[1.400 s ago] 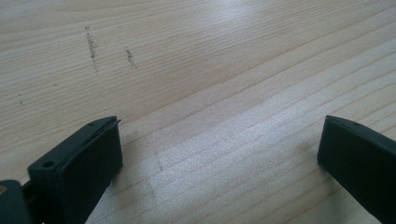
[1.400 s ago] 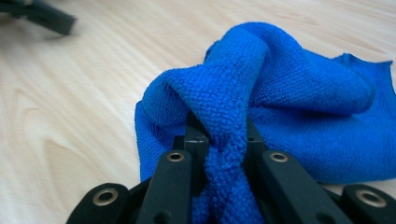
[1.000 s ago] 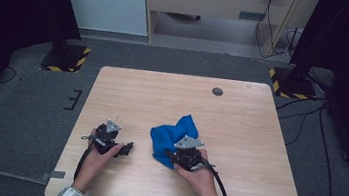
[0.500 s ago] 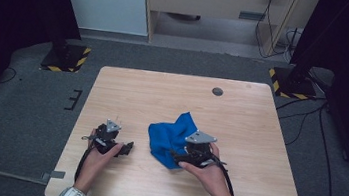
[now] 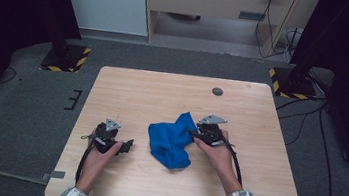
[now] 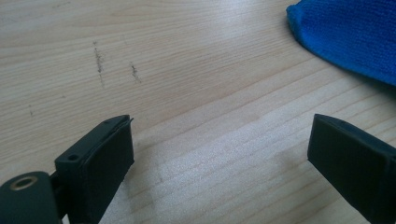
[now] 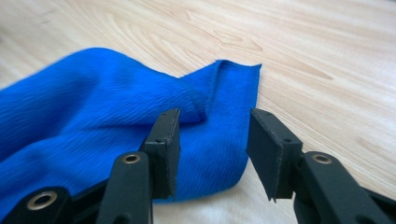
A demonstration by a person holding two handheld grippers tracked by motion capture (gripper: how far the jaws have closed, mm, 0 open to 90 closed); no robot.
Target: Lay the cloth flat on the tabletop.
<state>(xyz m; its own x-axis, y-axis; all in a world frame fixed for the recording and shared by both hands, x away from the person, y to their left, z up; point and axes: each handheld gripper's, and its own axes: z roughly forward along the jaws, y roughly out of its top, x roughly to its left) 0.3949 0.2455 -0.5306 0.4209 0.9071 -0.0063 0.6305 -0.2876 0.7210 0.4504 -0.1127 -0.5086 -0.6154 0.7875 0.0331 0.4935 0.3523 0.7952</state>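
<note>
High view: wooden table [image 5: 162,96] bearing one crumpled blue cloth [image 5: 171,138] near its middle; left gripper [image 5: 126,145] held low on the bare wood well to the cloth's left, right gripper [image 5: 192,133] at the cloth's right edge; a small dark round disc [image 5: 217,91] lies near the far edge; no brand, label or writing legible. Left gripper view: left gripper [image 6: 219,154], jaws spread wide over bare wood, cloth [image 6: 345,32] apart at upper right. Right gripper view: right gripper [image 7: 212,144], jaws partly apart and straddling a raised fold of the cloth [image 7: 140,121], not clamped on it.
</note>
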